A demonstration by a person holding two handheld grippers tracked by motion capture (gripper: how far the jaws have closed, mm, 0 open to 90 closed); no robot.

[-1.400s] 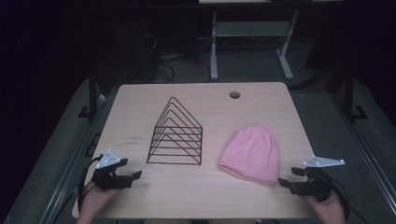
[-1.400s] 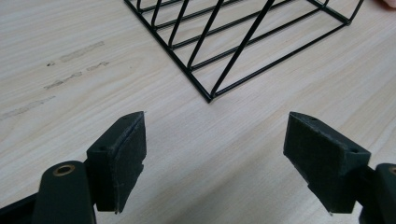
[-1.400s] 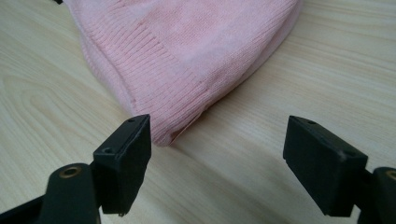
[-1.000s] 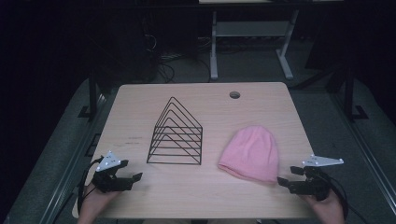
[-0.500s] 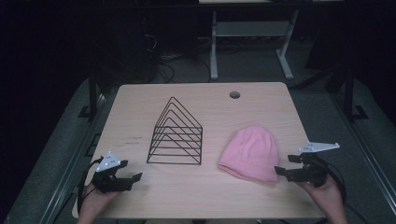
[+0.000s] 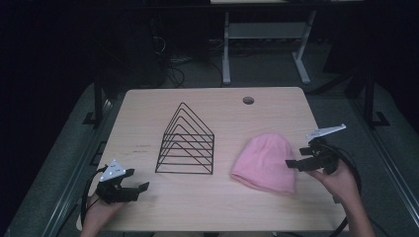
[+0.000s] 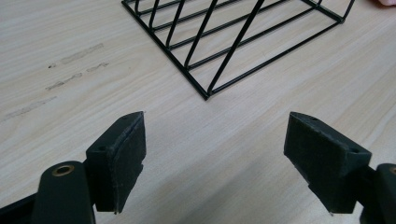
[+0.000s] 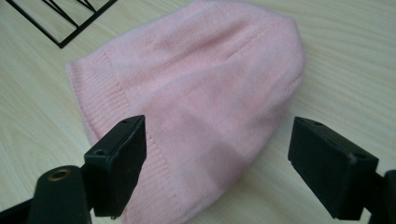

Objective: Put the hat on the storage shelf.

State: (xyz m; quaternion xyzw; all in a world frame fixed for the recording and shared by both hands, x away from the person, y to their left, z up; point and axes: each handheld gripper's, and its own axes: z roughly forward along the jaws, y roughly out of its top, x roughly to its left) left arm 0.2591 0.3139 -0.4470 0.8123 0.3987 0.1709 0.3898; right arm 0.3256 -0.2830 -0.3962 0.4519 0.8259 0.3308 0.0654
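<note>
On the wooden counter (image 6: 148,113) a pink knitted hat (image 6: 264,160) lies flat, at about 4 o'clock from the counter's middle. Its ribbed brim points toward 7 o'clock and its rounded crown toward 1 o'clock.

The right hand-held gripper (image 6: 292,164) is at 3 o'clock of the hat, just beside its edge and above the counter. Its jaws have just been opening and now stand wide apart; nothing is clamped between them. In the right gripper view the hat (image 8: 196,93) lies below and ahead of the two black jaws, and the pads do not press on it.

A black wire rack (image 6: 187,143) with a triangle shape stands at 9 o'clock of the hat, well apart from it.

The left hand-held gripper (image 6: 136,190) rests near the counter's corner at 7 o'clock. Its jaws are also apart and hold nothing; the corner of the rack (image 7: 205,93) is near in front of them.
</note>
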